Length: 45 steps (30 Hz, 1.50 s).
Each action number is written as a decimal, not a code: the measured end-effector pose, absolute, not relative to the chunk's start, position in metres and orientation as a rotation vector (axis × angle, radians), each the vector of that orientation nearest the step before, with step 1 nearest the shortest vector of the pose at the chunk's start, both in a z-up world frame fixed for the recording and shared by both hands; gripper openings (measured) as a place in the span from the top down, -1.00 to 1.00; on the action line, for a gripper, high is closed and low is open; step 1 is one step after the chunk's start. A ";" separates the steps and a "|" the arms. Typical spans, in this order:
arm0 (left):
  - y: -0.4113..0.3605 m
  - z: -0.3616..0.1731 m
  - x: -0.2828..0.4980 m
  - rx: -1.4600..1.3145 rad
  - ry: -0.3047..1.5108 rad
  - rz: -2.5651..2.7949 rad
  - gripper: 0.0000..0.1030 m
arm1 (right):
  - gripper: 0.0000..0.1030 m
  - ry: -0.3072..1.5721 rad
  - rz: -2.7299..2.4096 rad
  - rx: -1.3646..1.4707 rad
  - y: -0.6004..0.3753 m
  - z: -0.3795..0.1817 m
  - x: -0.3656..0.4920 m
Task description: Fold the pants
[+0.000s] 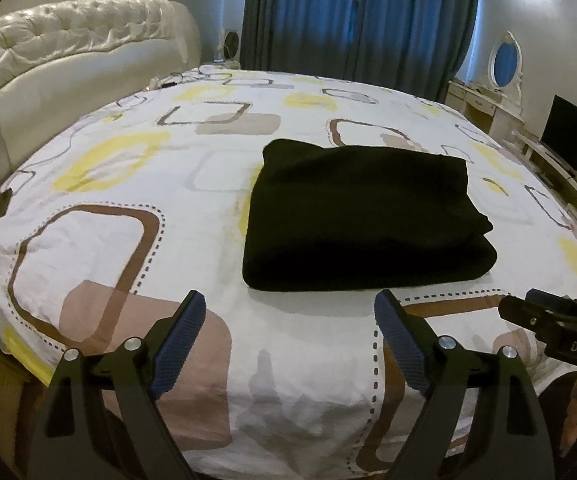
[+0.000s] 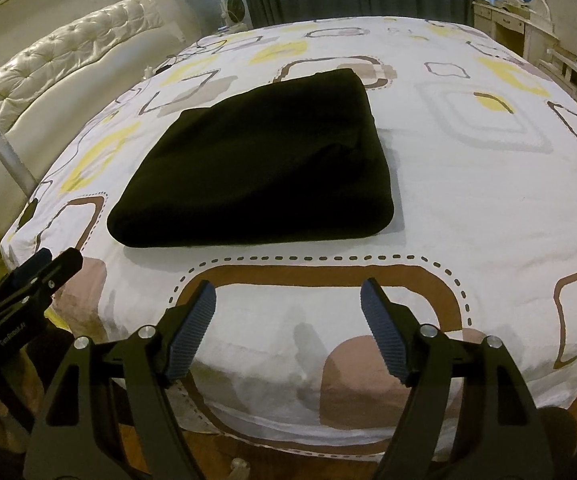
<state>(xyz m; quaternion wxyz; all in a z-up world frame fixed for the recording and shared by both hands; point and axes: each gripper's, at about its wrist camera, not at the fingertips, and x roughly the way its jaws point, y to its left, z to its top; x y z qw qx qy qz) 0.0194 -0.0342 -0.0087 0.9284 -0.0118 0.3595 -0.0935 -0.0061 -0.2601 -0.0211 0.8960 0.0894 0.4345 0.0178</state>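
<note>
Pants (image 1: 364,216) lie folded on patterned bedspread (image 1: 128,240) near seemingly blue curtains (image 1: 360,12); both tongs gape empty

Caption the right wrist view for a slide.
Folded black pants lie on the patterned bedspread; the open right gripper hovers short of them.

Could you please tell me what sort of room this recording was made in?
Most likely a home bedroom: a bed with a patterned cover and a tufted white headboard, blue curtains behind it, and a dressing table with an oval mirror along the wall.
</note>
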 end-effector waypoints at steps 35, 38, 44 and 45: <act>-0.044 -0.009 0.021 -0.030 0.786 -0.223 -0.66 | -0.47 0.916 0.045 0.197 -0.260 -0.028 -0.013; -0.045 -0.009 0.022 -0.033 0.788 -0.235 -0.67 | -0.47 0.918 0.046 0.199 -0.260 -0.029 -0.013; -0.044 -0.010 0.025 -0.067 0.813 -0.244 -0.70 | -0.47 0.926 0.049 0.201 -0.261 -0.031 -0.015; -0.043 -0.011 0.026 -0.079 0.821 -0.242 -0.71 | -0.47 0.925 0.048 0.201 -0.261 -0.031 -0.015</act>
